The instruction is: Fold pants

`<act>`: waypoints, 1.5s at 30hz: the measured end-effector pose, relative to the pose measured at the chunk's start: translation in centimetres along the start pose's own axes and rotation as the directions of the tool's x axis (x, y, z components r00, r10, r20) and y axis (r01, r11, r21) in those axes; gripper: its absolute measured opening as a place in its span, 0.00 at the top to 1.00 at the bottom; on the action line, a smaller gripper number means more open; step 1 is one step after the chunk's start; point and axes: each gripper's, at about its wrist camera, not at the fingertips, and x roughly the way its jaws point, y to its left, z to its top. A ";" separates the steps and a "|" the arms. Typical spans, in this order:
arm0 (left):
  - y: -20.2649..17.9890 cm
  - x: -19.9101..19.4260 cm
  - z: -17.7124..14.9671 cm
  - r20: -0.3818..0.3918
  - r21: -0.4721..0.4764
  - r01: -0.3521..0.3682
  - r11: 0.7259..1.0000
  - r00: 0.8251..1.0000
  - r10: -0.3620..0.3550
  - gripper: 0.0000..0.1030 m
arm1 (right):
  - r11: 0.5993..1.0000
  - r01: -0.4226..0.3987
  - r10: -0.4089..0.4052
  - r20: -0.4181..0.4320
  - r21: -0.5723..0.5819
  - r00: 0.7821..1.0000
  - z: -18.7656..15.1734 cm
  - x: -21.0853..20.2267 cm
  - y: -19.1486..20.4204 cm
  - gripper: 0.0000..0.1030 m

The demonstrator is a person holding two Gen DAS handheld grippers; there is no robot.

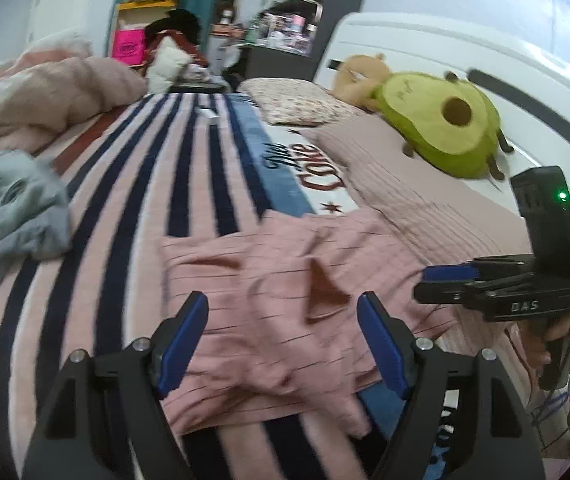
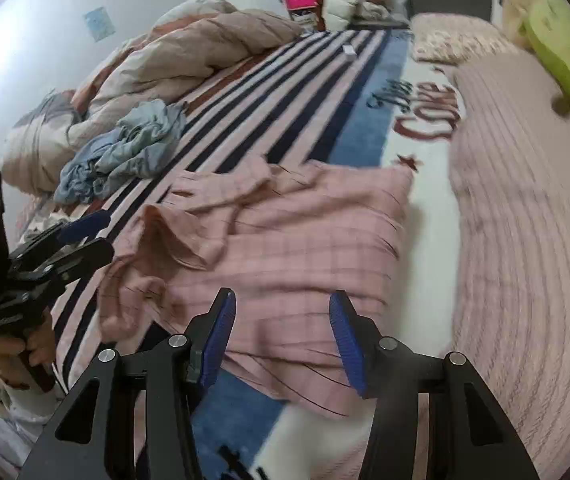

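The pink checked pants point(image 1: 269, 312) lie rumpled on the striped blanket point(image 1: 133, 208) on the bed; in the right wrist view the pants point(image 2: 285, 248) show a raised fold at their left side. My left gripper point(image 1: 283, 344) is open and empty, just above the near part of the pants. My right gripper point(image 2: 283, 336) is open and empty over the pants' near edge. The right gripper also shows at the right of the left wrist view point(image 1: 445, 280), and the left gripper shows at the left of the right wrist view point(image 2: 81, 232).
A crumpled grey-blue garment point(image 2: 125, 148) lies left of the pants. A bunched duvet point(image 2: 173, 56) sits at the far left. An avocado plush point(image 1: 445, 124), a bear plush point(image 1: 361, 76) and a floral pillow point(image 1: 297, 100) lie near the headboard. A pink quilt point(image 2: 525, 208) lies to the right.
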 end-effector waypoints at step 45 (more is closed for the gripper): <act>6.0 5.0 -0.1 -0.138 0.003 -0.400 0.916 0.907 0.397 0.31 | 0.995 0.093 -0.095 -0.099 -0.026 0.991 -3.4 2.5 -2.2 0.57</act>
